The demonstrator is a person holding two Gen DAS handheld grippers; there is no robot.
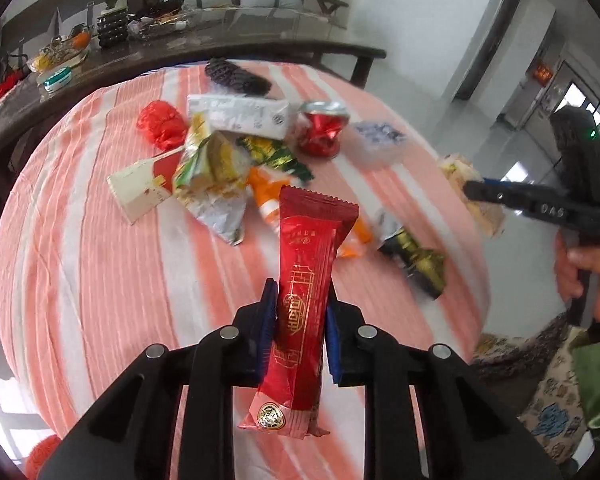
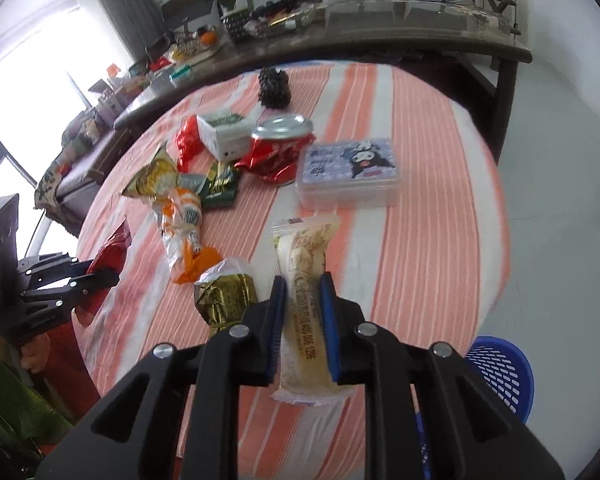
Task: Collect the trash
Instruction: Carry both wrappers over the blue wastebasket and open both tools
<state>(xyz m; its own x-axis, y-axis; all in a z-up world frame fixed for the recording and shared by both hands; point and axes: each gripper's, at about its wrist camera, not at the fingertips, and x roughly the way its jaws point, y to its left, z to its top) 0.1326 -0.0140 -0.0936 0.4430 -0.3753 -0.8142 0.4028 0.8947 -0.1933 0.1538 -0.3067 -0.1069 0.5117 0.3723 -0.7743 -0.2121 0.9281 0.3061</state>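
The red wrapper (image 1: 304, 304) at lower centre of the left view is glossy foil with gold print. The pale packet (image 2: 306, 300) is thin, slightly shiny plastic film. Matt striped cloth (image 1: 112, 280) covers the table. The crushed can (image 2: 278, 152) is shiny metal; the lidded box (image 2: 348, 172) is cloudy plastic.

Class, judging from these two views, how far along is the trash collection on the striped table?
Done: nothing shown; the blue basket's inside is hidden. In hand: the left claw grips a red wrapper and the right claw grips a pale wrapper, both lifted. Left: crushed red can, orange wrapper, green-gold packets and more lie on the tablecloth.
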